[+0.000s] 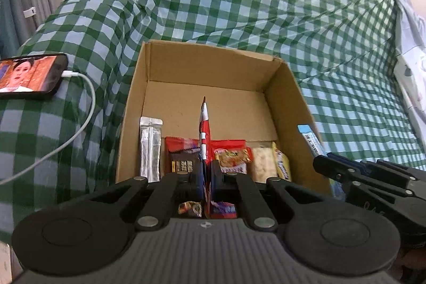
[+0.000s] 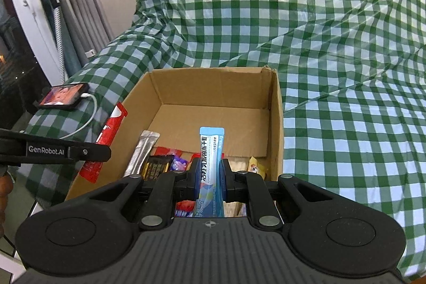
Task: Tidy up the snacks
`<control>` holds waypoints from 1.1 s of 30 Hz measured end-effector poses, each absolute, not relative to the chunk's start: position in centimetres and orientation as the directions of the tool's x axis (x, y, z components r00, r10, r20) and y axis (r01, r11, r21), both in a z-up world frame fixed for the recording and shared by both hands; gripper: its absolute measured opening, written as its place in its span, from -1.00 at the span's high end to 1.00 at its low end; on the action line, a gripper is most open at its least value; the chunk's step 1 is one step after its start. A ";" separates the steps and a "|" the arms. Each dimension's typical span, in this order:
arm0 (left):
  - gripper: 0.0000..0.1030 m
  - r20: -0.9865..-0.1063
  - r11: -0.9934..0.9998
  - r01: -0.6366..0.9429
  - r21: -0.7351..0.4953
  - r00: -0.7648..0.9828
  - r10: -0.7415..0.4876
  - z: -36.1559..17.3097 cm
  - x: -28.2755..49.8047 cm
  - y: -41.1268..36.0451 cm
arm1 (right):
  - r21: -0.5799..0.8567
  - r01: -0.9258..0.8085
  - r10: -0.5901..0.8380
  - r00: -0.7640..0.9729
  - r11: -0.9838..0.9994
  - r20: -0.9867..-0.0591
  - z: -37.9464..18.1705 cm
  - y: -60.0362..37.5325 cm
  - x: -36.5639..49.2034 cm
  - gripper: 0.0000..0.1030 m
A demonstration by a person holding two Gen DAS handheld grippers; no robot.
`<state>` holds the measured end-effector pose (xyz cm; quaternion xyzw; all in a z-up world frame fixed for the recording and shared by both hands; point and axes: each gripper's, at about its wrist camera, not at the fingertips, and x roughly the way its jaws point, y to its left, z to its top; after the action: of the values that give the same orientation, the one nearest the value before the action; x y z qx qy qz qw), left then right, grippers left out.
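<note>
Left wrist view: my left tongs (image 1: 205, 172) are clamped on a thin red-and-white foil snack packet (image 1: 204, 135), held edge-on and upright above the near end of the open brown cardboard box (image 1: 290, 108). In the right wrist view, my right tongs (image 2: 210, 172) are clamped on a long light-blue stick sachet with printed lettering (image 2: 211, 153), also over the box's near end.

The box sits on a bed-like surface draped in a green-and-white checked plastic cloth (image 1: 239, 4). Already lying along its near side, left to right: a silver foil stick pack (image 1: 150, 148), a dark brown-and-red wrapped bar (image 1: 182, 153), a red noodle-style packet (image 1: 231, 155) and pale yellow-wrapped biscuits (image 1: 269, 163). The far half of the floor is bare.

I judge the sorting well underway; these two packets are not yet set down, and I see no loose snacks outside.
</note>
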<state>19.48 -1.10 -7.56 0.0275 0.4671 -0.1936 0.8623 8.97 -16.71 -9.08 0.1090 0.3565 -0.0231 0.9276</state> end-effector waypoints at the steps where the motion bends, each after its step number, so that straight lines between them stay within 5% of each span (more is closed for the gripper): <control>1: 0.90 -0.820 0.924 0.361 -0.128 0.486 -0.303 -7.9 20.0 -1.2 | 0.187 0.125 0.033 0.742 0.975 -0.670 -9.4 -16.9 9.6 0.71; 11: 0.78 -0.858 0.929 0.367 -0.052 0.459 -0.230 -12.0 23.8 -3.0 | 0.195 0.149 0.035 0.702 0.970 -0.711 -12.9 -18.4 14.3 0.69; 13: -0.07 -0.844 0.935 0.354 0.010 0.505 -0.182 -11.7 23.9 -3.3 | 0.215 0.150 0.049 0.702 0.965 -0.711 -13.2 -18.6 14.8 0.59; 14: -0.90 -0.828 0.940 0.337 0.042 0.539 -0.156 -11.2 23.8 -3.2 | 0.233 0.161 0.052 0.708 0.959 -0.704 -13.1 -18.8 15.0 0.45; 15: -0.99 -0.793 0.945 0.321 0.061 0.591 -0.149 -10.4 23.3 -2.9 | 0.256 0.165 0.063 0.716 0.952 -0.695 -12.9 -19.0 15.1 -0.14; 16: -1.00 -0.757 0.949 0.309 0.065 0.635 -0.155 -9.7 22.6 -2.5 | 0.279 0.173 0.069 0.728 0.945 -0.682 -12.5 -19.3 15.0 -0.67; 17: -0.99 -0.740 0.950 0.303 0.075 0.655 -0.151 -9.0 22.0 -2.2 | 0.294 0.191 0.055 0.748 0.937 -0.661 -12.0 -19.5 14.6 -0.79; 33: -1.00 -0.813 0.964 0.257 0.066 0.573 -0.097 -6.5 9.6 1.1 | 0.181 0.218 -0.044 0.748 0.959 -0.663 -9.1 -15.0 1.6 -0.99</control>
<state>9.56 1.08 -6.47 0.0884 0.4508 -0.1002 0.8825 1.61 -15.04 -9.10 0.1245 0.3482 -0.0707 0.9264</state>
